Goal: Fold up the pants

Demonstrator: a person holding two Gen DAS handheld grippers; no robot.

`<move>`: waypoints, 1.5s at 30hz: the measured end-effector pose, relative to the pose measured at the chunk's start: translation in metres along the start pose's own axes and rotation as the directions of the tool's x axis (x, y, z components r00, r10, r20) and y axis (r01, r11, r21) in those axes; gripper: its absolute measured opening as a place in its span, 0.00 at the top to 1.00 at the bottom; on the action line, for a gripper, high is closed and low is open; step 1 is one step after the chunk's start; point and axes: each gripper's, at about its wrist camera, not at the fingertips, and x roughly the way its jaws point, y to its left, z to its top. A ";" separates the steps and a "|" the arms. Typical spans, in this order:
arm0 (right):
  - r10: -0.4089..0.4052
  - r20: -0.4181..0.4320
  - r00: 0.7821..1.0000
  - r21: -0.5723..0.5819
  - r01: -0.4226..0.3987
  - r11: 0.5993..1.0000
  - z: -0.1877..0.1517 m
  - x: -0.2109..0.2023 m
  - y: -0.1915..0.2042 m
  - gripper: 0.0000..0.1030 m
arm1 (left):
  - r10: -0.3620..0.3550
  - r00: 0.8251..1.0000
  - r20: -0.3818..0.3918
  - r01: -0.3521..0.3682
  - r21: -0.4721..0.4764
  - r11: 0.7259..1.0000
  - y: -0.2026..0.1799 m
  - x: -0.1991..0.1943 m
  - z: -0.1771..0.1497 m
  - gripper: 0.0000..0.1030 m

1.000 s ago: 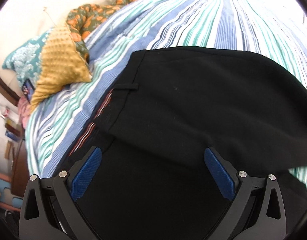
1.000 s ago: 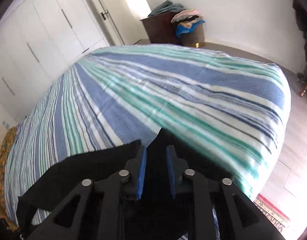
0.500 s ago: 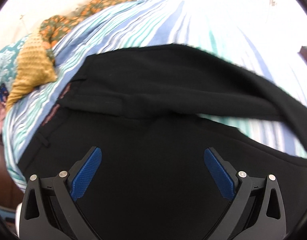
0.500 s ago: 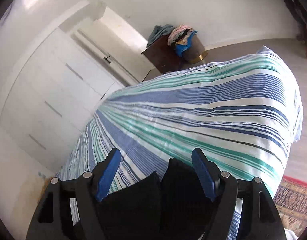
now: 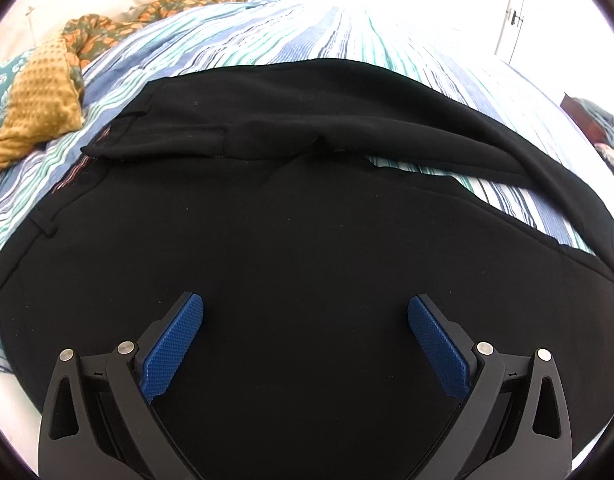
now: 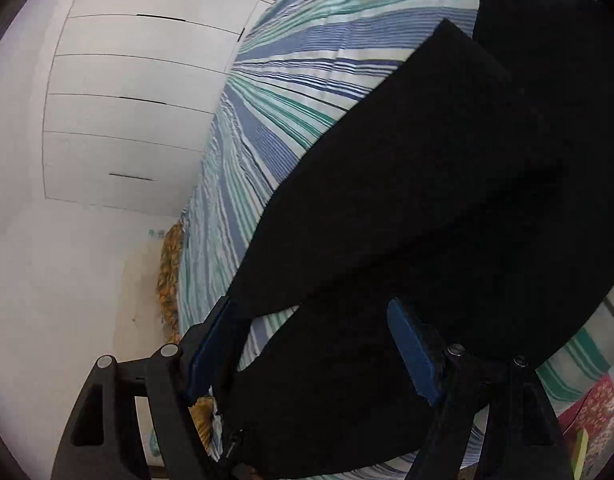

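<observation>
Right gripper lets go, pants spread out

Released since a second ago, the right gripper [image 6: 311, 344] now gapes over black pants [image 5: 307, 240] lying on the striped bed [image 5: 267, 40]. Left gripper [image 5: 305, 336] hovers open too. Soft, limp cloth; pinch the waistband [image 5: 103, 144] at 10 o'clock

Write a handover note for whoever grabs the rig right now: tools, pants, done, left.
Left tool: open, empty, above the pants.
Right tool: open, holding nothing, over the black cloth.
Pants: spread on the striped bedspread, waistband toward the yellow pillow; one side lies lapped over the other, with a strip of bedspread showing between the legs.
Done: rough lengthwise fold.
Left: align the legs, then probably fold across.
</observation>
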 end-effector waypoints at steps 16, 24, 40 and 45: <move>-0.104 0.257 0.961 -0.249 0.170 0.953 0.050 -0.063 0.056 0.95 | -0.278 0.960 -0.024 0.268 -0.205 0.941 0.025 -0.024 0.078 0.01; 0.054 0.178 0.983 -0.597 0.065 0.800 0.018 -0.117 0.139 0.95 | -0.464 0.882 -0.078 0.381 -0.463 0.801 0.041 0.065 0.191 0.01; 0.073 0.132 0.989 -0.610 0.024 0.792 0.023 -0.161 0.093 0.95 | -0.496 0.864 -0.083 0.407 -0.465 0.786 0.051 0.032 0.198 0.95; 0.095 0.138 0.986 -0.609 0.008 0.793 0.062 -0.146 0.108 0.95 | -0.418 0.891 0.178 0.454 -0.317 0.832 0.090 -0.100 0.186 0.94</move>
